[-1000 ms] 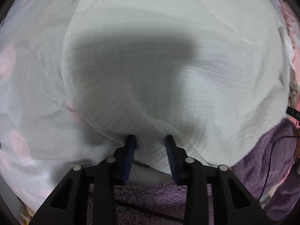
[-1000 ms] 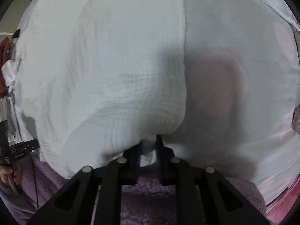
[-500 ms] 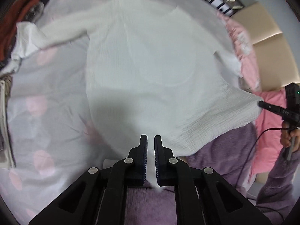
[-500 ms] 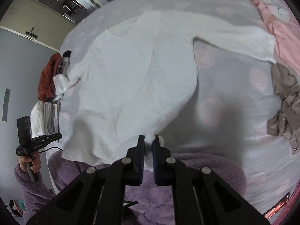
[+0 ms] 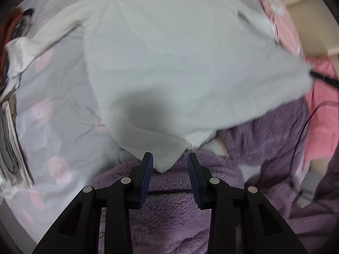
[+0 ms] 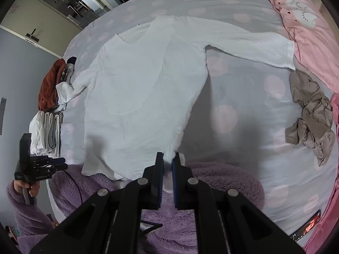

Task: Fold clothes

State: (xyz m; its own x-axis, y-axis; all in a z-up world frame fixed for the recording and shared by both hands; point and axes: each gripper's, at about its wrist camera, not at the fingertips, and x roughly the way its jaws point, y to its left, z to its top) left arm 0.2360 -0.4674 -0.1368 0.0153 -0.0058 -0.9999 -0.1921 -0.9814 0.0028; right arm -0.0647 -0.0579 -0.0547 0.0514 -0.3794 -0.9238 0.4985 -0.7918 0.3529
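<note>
**White shirt spread on the bed, hem toward me**

The white shirt [image 6: 135, 89] lies flat on the dotted bed sheet [image 6: 243, 97], its long axis running away from me: collar at the far end, hem at my purple robe [image 6: 222, 182]. One sleeve reaches out toward the pink bedding [image 6: 305, 33], the other toward the rust-red garment [image 6: 49, 86] above a folded stack [image 6: 45, 133]. My right hand-held gripper [image 6: 167, 158] is clenched on a hem corner. My left hand-held gripper [image 5: 168, 163] is opening; the other hem corner hangs between its pads, not pinched. A crumpled taupe garment [image 6: 311, 114] lies well apart.
</note>
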